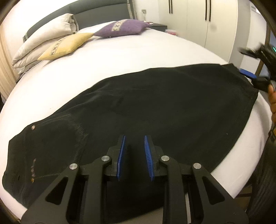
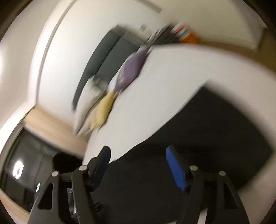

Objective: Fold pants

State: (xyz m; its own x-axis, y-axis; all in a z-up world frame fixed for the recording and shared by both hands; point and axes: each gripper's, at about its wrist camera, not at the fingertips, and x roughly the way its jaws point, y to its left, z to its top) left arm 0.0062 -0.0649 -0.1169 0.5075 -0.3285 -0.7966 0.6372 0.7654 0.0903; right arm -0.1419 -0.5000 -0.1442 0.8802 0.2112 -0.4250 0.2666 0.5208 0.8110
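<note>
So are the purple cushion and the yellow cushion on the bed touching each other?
Touching. In the left wrist view, a corner of the yellow cushion meets the lower edge of the purple cushion with no white bed sheet showing between them.

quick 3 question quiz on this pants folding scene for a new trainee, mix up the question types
1. True or false: the black pants lie spread flat on the white bed.
2. Multiple choice: which cushion lies nearer the headboard? A) the yellow cushion B) the purple cushion C) a red cushion
3. Short answer: is either gripper holding fabric?

Key
1. True.
2. B.
3. No. The left gripper has its jaws open above the pants with nothing between them. The right gripper is wide open, and in the left wrist view it sits at the leg end of the pants, not closed on it.
</note>
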